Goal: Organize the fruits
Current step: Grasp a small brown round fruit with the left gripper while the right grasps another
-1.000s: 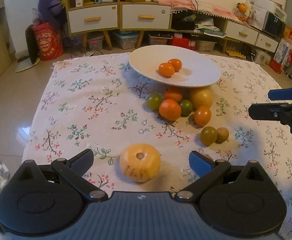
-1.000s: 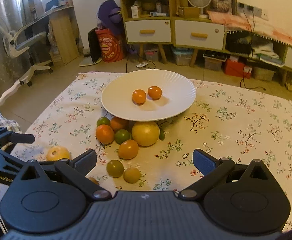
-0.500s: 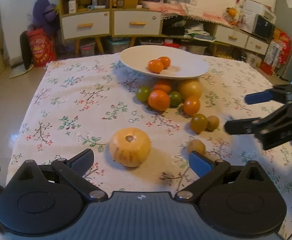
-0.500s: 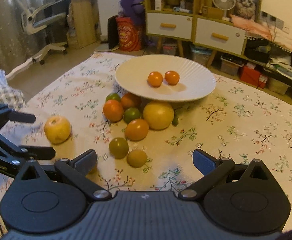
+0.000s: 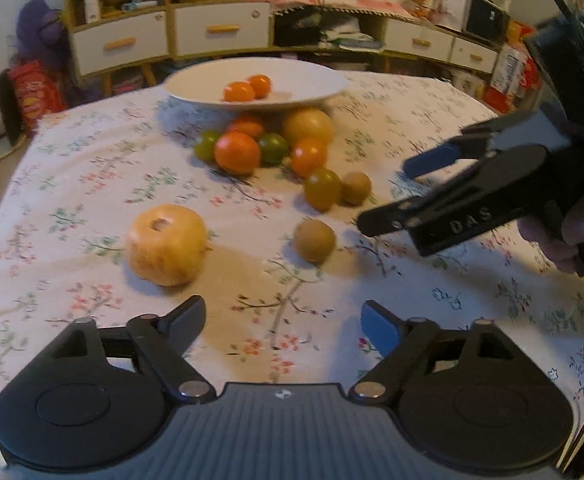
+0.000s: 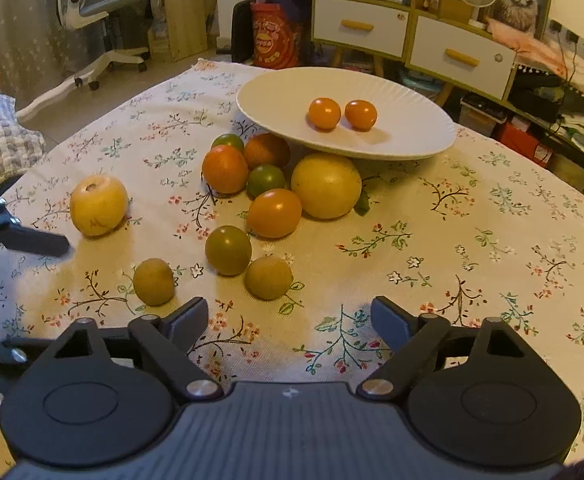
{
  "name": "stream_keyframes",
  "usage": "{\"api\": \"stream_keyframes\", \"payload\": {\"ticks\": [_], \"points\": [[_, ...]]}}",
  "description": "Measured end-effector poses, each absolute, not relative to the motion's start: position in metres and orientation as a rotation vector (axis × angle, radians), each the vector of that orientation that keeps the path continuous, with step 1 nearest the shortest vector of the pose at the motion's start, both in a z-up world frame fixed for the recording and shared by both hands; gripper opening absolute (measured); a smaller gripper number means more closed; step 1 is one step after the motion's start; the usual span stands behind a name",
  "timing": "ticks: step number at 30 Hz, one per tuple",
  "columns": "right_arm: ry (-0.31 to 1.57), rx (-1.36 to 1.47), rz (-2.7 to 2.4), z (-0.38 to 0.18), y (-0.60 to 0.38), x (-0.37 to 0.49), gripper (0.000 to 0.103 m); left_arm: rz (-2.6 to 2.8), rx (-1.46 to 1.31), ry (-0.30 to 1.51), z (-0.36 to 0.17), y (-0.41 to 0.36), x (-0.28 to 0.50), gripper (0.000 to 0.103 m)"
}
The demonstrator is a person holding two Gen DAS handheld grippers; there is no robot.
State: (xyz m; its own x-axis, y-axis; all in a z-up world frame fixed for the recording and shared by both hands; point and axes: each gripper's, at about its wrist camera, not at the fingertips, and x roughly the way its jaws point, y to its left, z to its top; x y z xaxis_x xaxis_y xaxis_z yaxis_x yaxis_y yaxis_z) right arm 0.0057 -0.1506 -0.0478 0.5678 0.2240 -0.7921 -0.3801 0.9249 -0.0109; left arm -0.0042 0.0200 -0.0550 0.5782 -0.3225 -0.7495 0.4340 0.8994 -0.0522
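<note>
Left wrist view: the left gripper (image 5: pixel 282 324) hangs over the flowered tablecloth (image 5: pixel 72 184) with its fingers spread wide and nothing between them. Ahead and to its left lies a large yellow fruit (image 5: pixel 166 245) with its stem pit facing up; a small brown fruit (image 5: pixel 314 240) lies apart to the right of it. The right gripper (image 5: pixel 387 196) enters from the right, held by a hand (image 5: pixel 567 232), its fingers parted and empty, the tips near the small brown fruit without touching it. Farther back, a white plate (image 5: pixel 196 88) holds two small oranges (image 5: pixel 247 89) side by side; a cluster of orange, green and yellow fruit (image 5: pixel 268 142) lies on the cloth just in front of the plate. Right wrist view: the right gripper (image 6: pixel 290 318) is likewise wide open and grasps nothing. The white plate (image 6: pixel 276 96) contains the same two small oranges (image 6: pixel 341 114), touching or nearly so, and nothing else. Its near rim overhangs the cluster (image 6: pixel 276 184), where a big yellow fruit (image 6: pixel 325 185) sits under the edge. A green fruit (image 6: pixel 228 250) and two brown fruits (image 6: pixel 268 277) (image 6: pixel 153 281) lie nearer the fingers. The large yellow fruit (image 6: pixel 98 205) rests at left, beside a finger (image 6: pixel 38 242) of the left gripper.
</note>
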Motion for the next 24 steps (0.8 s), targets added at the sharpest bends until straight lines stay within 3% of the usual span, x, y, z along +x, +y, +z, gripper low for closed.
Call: {"api": "stream_keyframes", "payload": {"ticks": [9,14,24], "points": [[0.892,-0.194,0.382,-0.05,-0.151,0.01,0.074,-0.483,0.105,0.806,-0.057,0.013,0.005,0.053],[0.885,-0.184,0.411,-0.05,-0.151,0.014,0.053,-0.498,0.096,0.79,-0.056,0.008,0.007,0.044],[0.874,-0.207,0.448,-0.05,-0.145,0.011,0.046,-0.505,0.068,0.774,-0.056,0.004,0.015,0.032]]}}
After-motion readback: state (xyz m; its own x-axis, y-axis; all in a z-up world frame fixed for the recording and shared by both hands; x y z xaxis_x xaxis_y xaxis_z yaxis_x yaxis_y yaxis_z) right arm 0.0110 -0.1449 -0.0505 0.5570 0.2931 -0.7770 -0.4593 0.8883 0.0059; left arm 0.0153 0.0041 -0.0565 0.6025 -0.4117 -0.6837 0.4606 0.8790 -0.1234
